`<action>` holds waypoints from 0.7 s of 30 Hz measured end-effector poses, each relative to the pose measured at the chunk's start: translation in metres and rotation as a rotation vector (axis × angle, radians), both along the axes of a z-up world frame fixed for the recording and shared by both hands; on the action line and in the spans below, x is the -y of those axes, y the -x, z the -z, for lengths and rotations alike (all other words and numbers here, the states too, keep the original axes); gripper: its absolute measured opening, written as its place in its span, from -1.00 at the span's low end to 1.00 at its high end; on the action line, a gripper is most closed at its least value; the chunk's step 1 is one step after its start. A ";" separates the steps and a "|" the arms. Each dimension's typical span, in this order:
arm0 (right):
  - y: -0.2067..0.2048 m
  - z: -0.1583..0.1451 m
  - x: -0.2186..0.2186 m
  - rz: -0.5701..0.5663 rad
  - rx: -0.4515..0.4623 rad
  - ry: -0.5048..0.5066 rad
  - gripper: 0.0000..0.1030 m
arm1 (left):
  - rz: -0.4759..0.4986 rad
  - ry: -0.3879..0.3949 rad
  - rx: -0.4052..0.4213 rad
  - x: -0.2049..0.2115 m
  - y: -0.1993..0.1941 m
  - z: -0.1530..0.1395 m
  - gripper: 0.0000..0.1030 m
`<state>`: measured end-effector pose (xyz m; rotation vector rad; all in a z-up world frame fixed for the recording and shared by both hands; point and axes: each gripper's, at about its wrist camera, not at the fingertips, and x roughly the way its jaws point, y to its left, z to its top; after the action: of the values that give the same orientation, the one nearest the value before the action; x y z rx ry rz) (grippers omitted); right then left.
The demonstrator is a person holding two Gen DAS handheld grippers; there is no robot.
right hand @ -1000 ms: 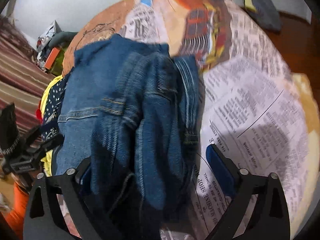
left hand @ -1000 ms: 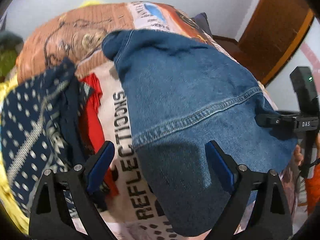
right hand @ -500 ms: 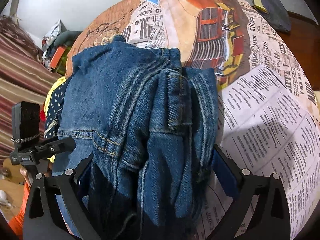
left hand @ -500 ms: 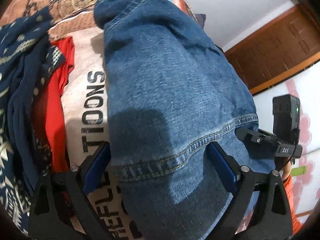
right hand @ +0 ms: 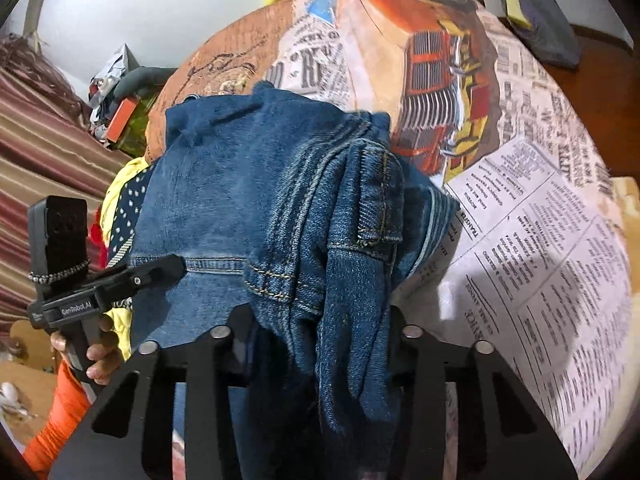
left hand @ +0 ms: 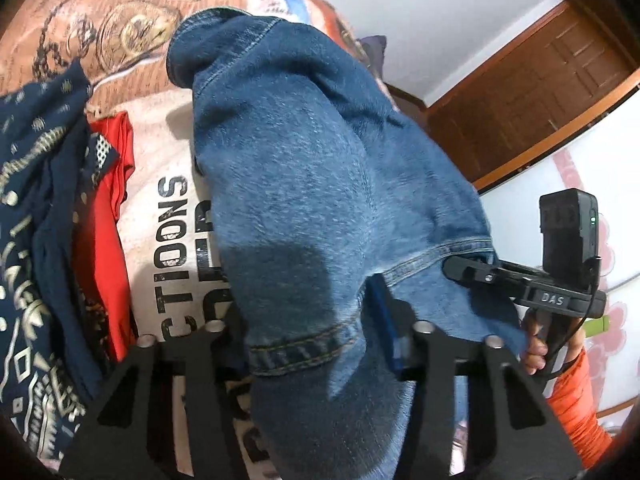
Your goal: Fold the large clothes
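A pair of blue denim jeans (left hand: pixel 312 184) lies along the bed. My left gripper (left hand: pixel 308 320) is shut on the near hem end of the jeans; one blue pad (left hand: pixel 382 312) shows against the cloth. My right gripper (right hand: pixel 320 320) is shut on the bunched waistband end of the jeans (right hand: pixel 320 216), with folds hanging between its fingers. Each gripper shows in the other's view: the right one (left hand: pixel 520 284) at the jeans' right edge, the left one (right hand: pixel 100 292) at their left edge.
The bed has a newspaper-print cover (right hand: pixel 540 248). A pile of navy patterned (left hand: pixel 36 208) and red (left hand: pixel 104 216) clothes lies left of the jeans. A wooden door (left hand: pixel 540 92) stands at the back right. Striped cloth (right hand: pixel 36 152) and clutter lie at the far left.
Both grippers have closed onto the jeans; half a second ago their jaws stood wide around the denim. The jeans ends are now bunched between the fingers.
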<state>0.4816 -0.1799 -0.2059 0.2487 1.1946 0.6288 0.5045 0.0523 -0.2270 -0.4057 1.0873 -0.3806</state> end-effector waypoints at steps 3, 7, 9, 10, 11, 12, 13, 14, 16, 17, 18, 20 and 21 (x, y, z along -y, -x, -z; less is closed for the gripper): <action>0.004 -0.014 -0.003 0.005 0.007 -0.015 -0.38 | 0.029 -0.068 0.060 0.010 0.009 -0.028 -0.26; 0.015 -0.041 -0.010 0.011 0.056 -0.019 -0.39 | 0.039 -0.116 0.149 0.010 0.026 -0.070 -0.28; 0.017 -0.058 -0.019 0.009 0.087 -0.032 -0.39 | 0.029 -0.122 0.193 -0.006 0.038 -0.092 -0.29; 0.020 -0.067 -0.023 0.009 0.102 -0.044 -0.39 | 0.021 -0.118 0.209 -0.010 0.042 -0.101 -0.29; 0.022 -0.076 -0.029 0.004 0.119 -0.050 -0.39 | 0.010 -0.112 0.224 -0.018 0.046 -0.110 -0.29; 0.024 -0.084 -0.037 -0.002 0.139 -0.054 -0.39 | 0.001 -0.108 0.235 -0.022 0.051 -0.117 -0.29; 0.027 -0.093 -0.043 -0.010 0.158 -0.056 -0.39 | -0.011 -0.103 0.250 -0.030 0.056 -0.126 -0.29; 0.029 -0.100 -0.051 -0.017 0.173 -0.061 -0.39 | -0.024 -0.100 0.264 -0.039 0.061 -0.134 -0.29; 0.032 -0.113 -0.071 -0.037 0.203 -0.071 -0.39 | -0.052 -0.097 0.290 -0.063 0.082 -0.147 -0.29; 0.033 -0.119 -0.082 -0.047 0.217 -0.076 -0.39 | -0.068 -0.094 0.300 -0.072 0.087 -0.154 -0.29; 0.033 -0.124 -0.092 -0.059 0.233 -0.082 -0.39 | -0.086 -0.091 0.310 -0.084 0.091 -0.160 -0.29; 0.037 -0.131 -0.114 -0.085 0.264 -0.091 -0.39 | -0.117 -0.092 0.329 -0.106 0.102 -0.168 -0.29; 0.038 -0.132 -0.126 -0.097 0.272 -0.099 -0.39 | -0.134 -0.094 0.337 -0.118 0.107 -0.172 -0.29</action>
<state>0.4441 -0.0538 -0.0740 0.1828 0.9191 0.7814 0.3974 0.1699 -0.0553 -0.3158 0.7421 -0.2658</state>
